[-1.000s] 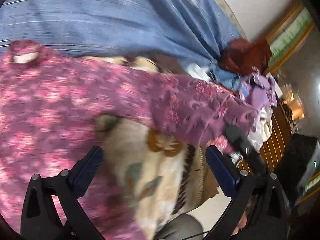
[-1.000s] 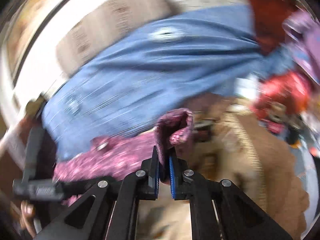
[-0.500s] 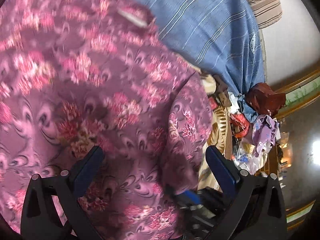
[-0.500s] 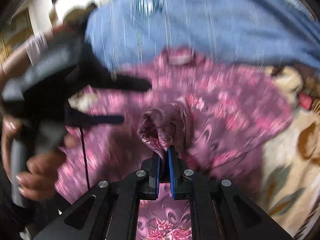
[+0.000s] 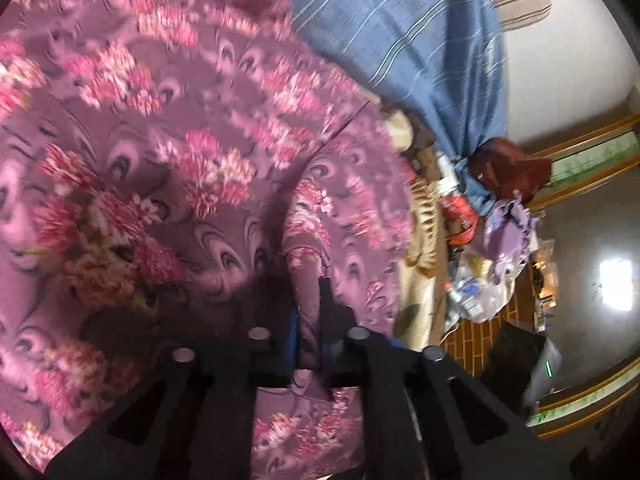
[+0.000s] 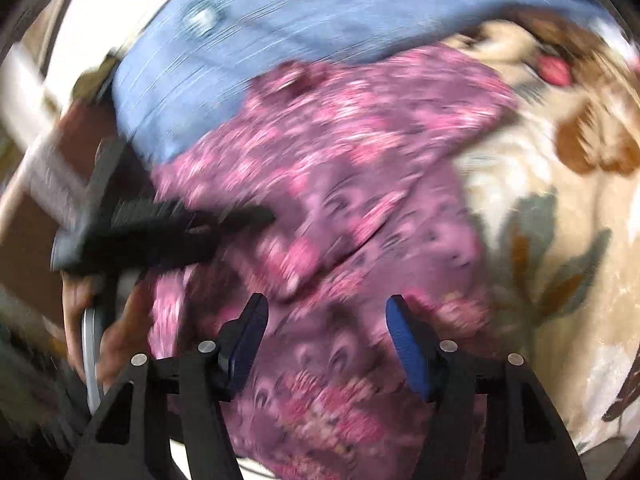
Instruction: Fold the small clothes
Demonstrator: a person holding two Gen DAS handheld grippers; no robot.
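**A pinched sleeve over a slippery blanket**

You work on a bed spread with a cream floral blanket [image 6: 532, 264], and the pink floral garment [image 6: 360, 184] lies across it, body spread wide. Nearest you, your left gripper [image 5: 310, 320] is pressed together on a narrow fold of the sleeve [image 5: 316, 220], cloth running straight between the 2 pads. Your right gripper [image 6: 324, 340] stands spread just above the garment's lower part, gripping nothing. Both views are blurred, so I cannot tell how deep the pinch goes. The risk I see: a shallow bite lets the sleeve slip out mid-fold, or a hard pull drags the whole body along and bunches it, since nothing pins it down. Farther off, the blue striped sheet [image 5: 420, 40] touches the collar side, and a clothes pile [image 5: 504, 200] sits beyond; swing wide and you may snag either.
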